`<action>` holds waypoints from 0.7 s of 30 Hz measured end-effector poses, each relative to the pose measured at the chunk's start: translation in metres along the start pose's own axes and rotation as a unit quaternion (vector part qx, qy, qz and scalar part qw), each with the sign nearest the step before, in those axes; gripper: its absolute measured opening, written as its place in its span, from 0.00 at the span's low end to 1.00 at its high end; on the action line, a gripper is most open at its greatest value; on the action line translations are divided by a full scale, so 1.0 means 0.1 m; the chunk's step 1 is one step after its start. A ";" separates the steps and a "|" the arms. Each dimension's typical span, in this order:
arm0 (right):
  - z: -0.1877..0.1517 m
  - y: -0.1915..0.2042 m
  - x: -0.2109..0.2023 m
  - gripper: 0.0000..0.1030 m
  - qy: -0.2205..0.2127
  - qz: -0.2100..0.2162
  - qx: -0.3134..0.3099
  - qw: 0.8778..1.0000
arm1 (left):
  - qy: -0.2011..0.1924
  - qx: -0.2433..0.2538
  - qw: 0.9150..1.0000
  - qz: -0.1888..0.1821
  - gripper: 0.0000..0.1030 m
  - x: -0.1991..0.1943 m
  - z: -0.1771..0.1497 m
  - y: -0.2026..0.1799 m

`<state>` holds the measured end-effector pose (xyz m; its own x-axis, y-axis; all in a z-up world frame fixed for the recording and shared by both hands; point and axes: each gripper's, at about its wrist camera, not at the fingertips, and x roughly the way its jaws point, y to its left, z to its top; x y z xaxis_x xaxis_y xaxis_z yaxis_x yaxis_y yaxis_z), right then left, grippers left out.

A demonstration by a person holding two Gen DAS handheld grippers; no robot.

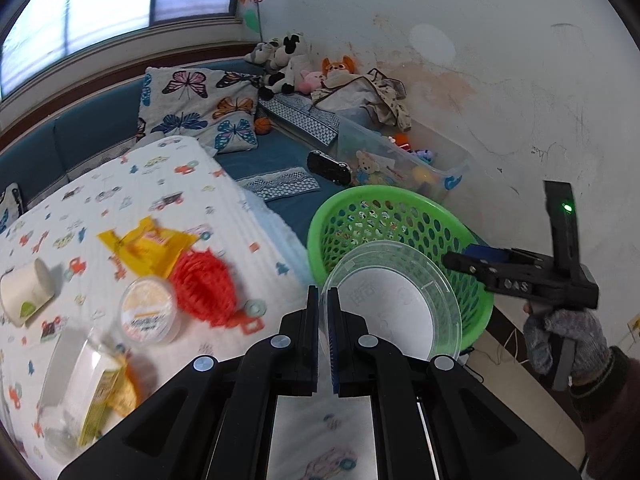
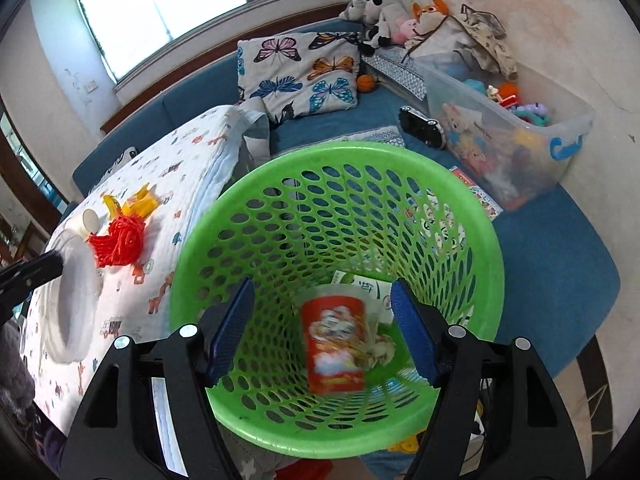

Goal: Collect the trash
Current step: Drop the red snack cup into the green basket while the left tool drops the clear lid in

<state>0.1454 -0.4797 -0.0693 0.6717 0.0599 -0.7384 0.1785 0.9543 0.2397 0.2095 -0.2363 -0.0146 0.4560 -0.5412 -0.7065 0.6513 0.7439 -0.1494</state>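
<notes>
- The clear plastic bowl (image 1: 394, 300) is held by its rim in the left gripper (image 1: 323, 320), whose fingers are pressed narrow on it, just in front of the green basket (image 1: 400, 216).
- The right gripper (image 2: 324, 332) hangs above the basket with its fingers wide and nothing between them.
- A red cup (image 2: 334, 344) and a paper wrapper (image 2: 364, 284) lie on the basket floor.
- On the surface to the left are a red net (image 1: 204, 284), a yellow wrapper (image 1: 148, 244), a round lidded tub (image 1: 150, 310) and a paper cup (image 1: 26, 288).
</notes>
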 end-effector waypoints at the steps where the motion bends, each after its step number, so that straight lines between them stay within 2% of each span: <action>1: -0.01 0.00 -0.04 0.73 -0.004 -0.002 -0.001 1.000 | 0.001 0.001 1.000 0.000 0.05 0.03 0.02 -0.01; 9: -0.16 -0.02 -0.34 0.82 -0.028 -0.010 -0.009 1.000 | 0.026 0.012 1.000 0.003 0.05 0.44 0.18 -0.20; 21: -0.33 -0.10 -0.55 0.85 -0.041 0.001 0.008 0.999 | 0.055 0.041 0.997 0.033 0.05 0.83 0.20 -0.41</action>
<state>0.0829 -0.4824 -0.0523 0.7287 0.0361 -0.6839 0.1892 0.9492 0.2516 0.2327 -0.3193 -0.0531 0.4333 -0.4418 -0.7855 0.6711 0.7400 -0.0461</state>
